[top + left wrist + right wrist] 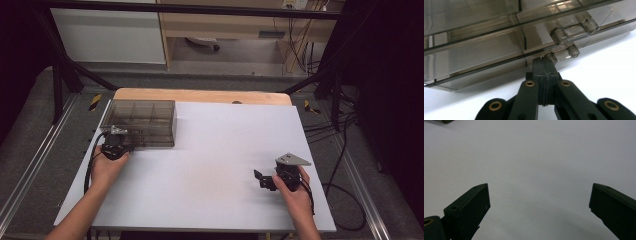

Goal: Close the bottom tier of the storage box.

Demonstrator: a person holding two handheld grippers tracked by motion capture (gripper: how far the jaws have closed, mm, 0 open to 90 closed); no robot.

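- The smoky clear plastic organiser box [142, 123] sits near the far left corner of the white desk [215, 150], its lid down; dividers show through the top, marking several compartments
- The left gripper [116, 145] rests against the box's near long side, close to its left end; the person's left hand [106, 167] holds it from behind
- In the left gripper view the left gripper's [543, 65] jaws are pressed flat together, with no gap between them; their tips sit right at a small clear latch [564, 52] on the seam of the box [486, 37]; whether the tips pinch any part of that latch cannot be told
- The right gripper [264, 179] lies well apart from the box, on the near right part of the desk; the right hand [295, 192] holds it, with its jaws pointing left
- In the right gripper view the right gripper's [539, 200] jaws stand wide apart with nothing between them; bare white desk [536, 157] lies under them
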